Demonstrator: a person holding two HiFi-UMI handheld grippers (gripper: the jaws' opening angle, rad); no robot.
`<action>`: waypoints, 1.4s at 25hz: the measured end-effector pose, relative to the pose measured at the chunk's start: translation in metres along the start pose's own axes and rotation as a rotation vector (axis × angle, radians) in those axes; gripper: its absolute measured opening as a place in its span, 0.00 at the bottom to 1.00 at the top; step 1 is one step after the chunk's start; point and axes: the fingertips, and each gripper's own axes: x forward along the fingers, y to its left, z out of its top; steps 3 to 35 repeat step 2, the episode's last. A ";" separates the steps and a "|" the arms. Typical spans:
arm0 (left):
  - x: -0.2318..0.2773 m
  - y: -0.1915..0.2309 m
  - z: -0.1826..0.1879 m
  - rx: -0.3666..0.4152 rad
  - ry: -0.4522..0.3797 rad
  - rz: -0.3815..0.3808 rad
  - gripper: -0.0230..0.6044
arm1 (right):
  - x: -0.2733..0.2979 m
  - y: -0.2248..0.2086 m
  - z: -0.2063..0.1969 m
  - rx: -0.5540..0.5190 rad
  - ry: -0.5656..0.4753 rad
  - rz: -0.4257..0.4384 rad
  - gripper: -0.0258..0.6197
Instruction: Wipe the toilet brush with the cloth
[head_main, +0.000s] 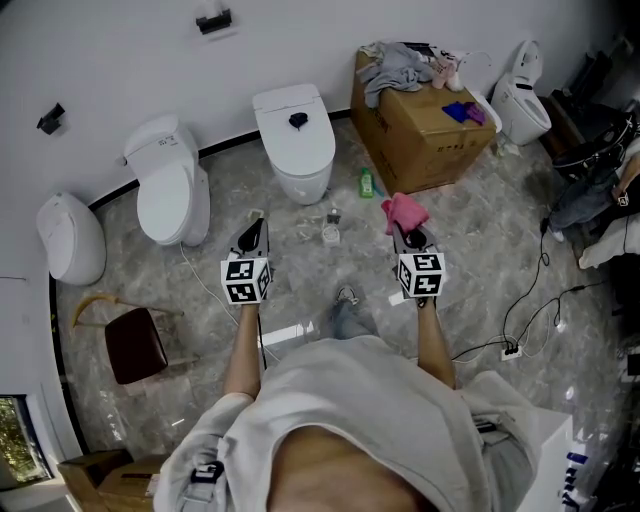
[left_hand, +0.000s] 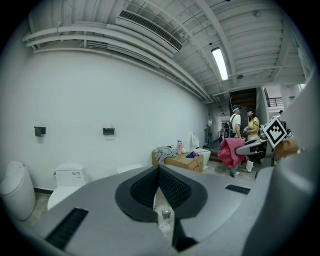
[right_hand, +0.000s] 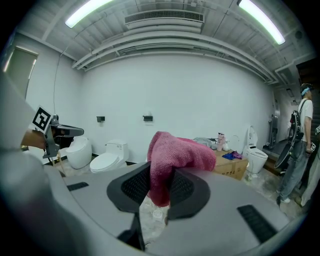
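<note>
Right gripper: jaws pinch pink terry cloth. Cloth long axis roughly vertical: lower end hangs between pads, bunched bulk rises above jaw tips and flops toward right. In head view, cloth sits just ahead of right gripper, over grey marbled floor. Left gripper: jaw tips pressed together, nothing between. Small white item stands on floor between grippers, too small to confirm as toilet brush.

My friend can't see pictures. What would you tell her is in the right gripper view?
The right gripper pinches a fluffy pink cloth between its dark jaws. Behind it, white toilets and a brown cardboard box stand along a white wall.
</note>
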 end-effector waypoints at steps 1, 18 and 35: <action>-0.001 -0.003 0.000 0.002 -0.002 0.001 0.07 | -0.001 0.000 -0.001 -0.001 -0.001 0.003 0.18; -0.002 -0.005 0.000 0.004 -0.004 0.002 0.07 | -0.002 0.000 -0.003 -0.002 -0.002 0.006 0.18; -0.002 -0.005 0.000 0.004 -0.004 0.002 0.07 | -0.002 0.000 -0.003 -0.002 -0.002 0.006 0.18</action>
